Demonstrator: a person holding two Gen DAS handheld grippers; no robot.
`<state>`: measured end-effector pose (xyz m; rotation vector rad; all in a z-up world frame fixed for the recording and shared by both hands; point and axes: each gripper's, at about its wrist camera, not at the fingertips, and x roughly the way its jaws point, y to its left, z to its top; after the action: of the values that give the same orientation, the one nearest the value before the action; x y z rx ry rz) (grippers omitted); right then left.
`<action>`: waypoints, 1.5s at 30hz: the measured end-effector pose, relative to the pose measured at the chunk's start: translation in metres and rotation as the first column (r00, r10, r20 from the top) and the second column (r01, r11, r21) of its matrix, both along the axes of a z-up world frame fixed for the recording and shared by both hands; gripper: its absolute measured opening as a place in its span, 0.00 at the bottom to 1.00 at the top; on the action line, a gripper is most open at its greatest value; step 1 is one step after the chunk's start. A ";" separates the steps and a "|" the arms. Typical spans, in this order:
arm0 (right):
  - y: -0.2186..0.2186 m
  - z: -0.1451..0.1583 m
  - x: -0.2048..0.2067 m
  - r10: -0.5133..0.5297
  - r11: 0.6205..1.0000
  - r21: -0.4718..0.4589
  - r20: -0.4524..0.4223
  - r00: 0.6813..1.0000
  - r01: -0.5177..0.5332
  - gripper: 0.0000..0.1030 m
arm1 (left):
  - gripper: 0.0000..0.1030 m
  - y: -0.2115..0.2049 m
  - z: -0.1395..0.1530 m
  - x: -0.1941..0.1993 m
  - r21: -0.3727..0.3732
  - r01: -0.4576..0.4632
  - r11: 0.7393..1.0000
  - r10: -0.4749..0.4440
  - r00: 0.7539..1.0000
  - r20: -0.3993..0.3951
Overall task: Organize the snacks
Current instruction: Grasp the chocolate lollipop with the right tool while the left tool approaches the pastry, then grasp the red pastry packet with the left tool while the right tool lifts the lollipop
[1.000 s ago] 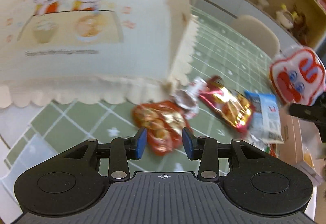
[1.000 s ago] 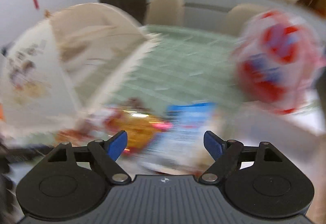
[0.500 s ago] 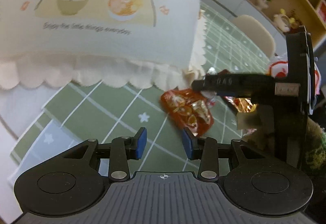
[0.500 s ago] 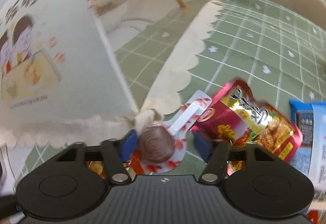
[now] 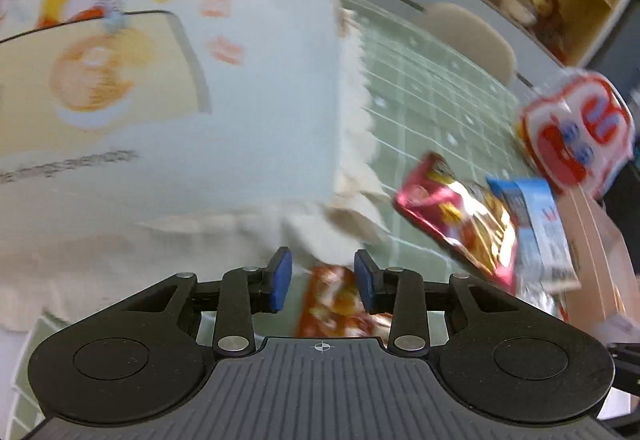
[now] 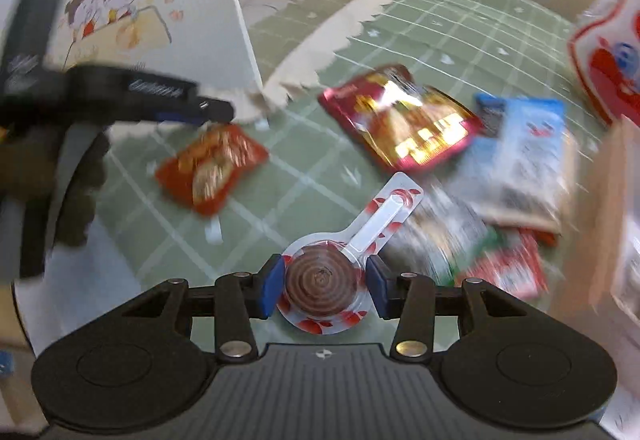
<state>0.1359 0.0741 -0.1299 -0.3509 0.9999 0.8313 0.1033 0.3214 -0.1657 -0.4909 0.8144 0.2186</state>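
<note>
Lollipop sits clamped in our right gripper, whose jaws have just been closing; our left gripper stands apart above the orange packet.

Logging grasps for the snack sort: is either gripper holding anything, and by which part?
The right gripper clamps the lollipop by its round head. The left gripper holds nothing.

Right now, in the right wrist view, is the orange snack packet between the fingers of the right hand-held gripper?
No, the swirl lollipop sits between them; the orange snack packet lies apart on the tablecloth.
</note>
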 end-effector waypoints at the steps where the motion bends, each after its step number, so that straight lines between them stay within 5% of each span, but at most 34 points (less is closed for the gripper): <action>1: -0.010 0.001 -0.007 0.001 1.000 -0.007 0.011 1.000 -0.001 0.43 | 0.38 -0.006 0.001 0.000 0.004 0.027 1.000 -0.027 1.000 -0.006; 7: -0.058 0.000 -0.034 -0.023 0.998 -0.052 0.061 0.998 0.026 0.44 | 0.37 -0.040 0.009 -0.024 -0.064 0.119 0.991 -0.122 0.992 -0.037; 12: -0.090 -0.014 -0.032 -0.121 0.990 -0.065 0.017 0.993 0.122 0.44 | 0.38 -0.078 0.008 -0.054 -0.126 0.170 0.977 -0.181 0.980 -0.081; 17: -0.114 -0.021 -0.034 -0.204 0.978 -0.054 -0.005 0.979 0.204 0.59 | 0.38 -0.120 0.014 -0.075 -0.156 0.286 0.945 -0.303 0.948 -0.095; 19: -0.123 -0.020 -0.036 -0.222 0.974 -0.049 -0.003 0.975 0.221 0.59 | 0.38 -0.135 0.027 -0.080 -0.110 0.351 0.930 -0.360 0.929 -0.085; 21: -0.130 -0.019 -0.041 -0.225 0.973 -0.051 0.021 0.974 0.226 0.62 | 0.38 -0.149 0.046 -0.085 0.044 0.396 0.917 -0.392 0.916 -0.082; 23: -0.138 -0.020 -0.046 -0.237 0.969 -0.060 0.052 0.970 0.240 0.67 | 0.38 -0.169 0.060 -0.085 0.233 0.455 0.859 -0.444 0.890 -0.103; 24: -0.142 -0.021 -0.047 -0.247 0.966 -0.062 0.056 0.967 0.250 0.67 | 0.38 -0.174 0.062 -0.082 0.272 0.477 0.836 -0.465 0.878 -0.110; 32: -0.165 -0.031 -0.055 -0.298 0.953 -0.031 0.043 0.953 0.300 0.82 | 0.43 -0.199 0.025 -0.052 0.289 0.593 0.751 -0.552 0.805 -0.217; 37: -0.172 -0.034 -0.059 -0.295 0.955 -0.021 0.043 0.954 0.296 0.91 | 0.44 -0.199 0.022 -0.047 0.175 0.617 0.767 -0.589 0.786 -0.188; 39: -0.173 -0.036 -0.060 -0.298 0.954 -0.018 0.046 0.953 0.299 0.94 | 0.41 -0.200 0.020 -0.048 0.156 0.621 0.769 -0.591 0.782 -0.198; 45: -0.175 -0.039 -0.061 -0.311 0.950 -0.009 0.058 0.949 0.312 1.00 | 0.41 -0.192 0.046 -0.056 0.320 0.582 0.748 -0.560 0.811 -0.168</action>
<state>0.0749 -0.1014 -0.1684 -0.2212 0.9803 0.5234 0.0471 0.1298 -0.1200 0.1294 0.9258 -0.1949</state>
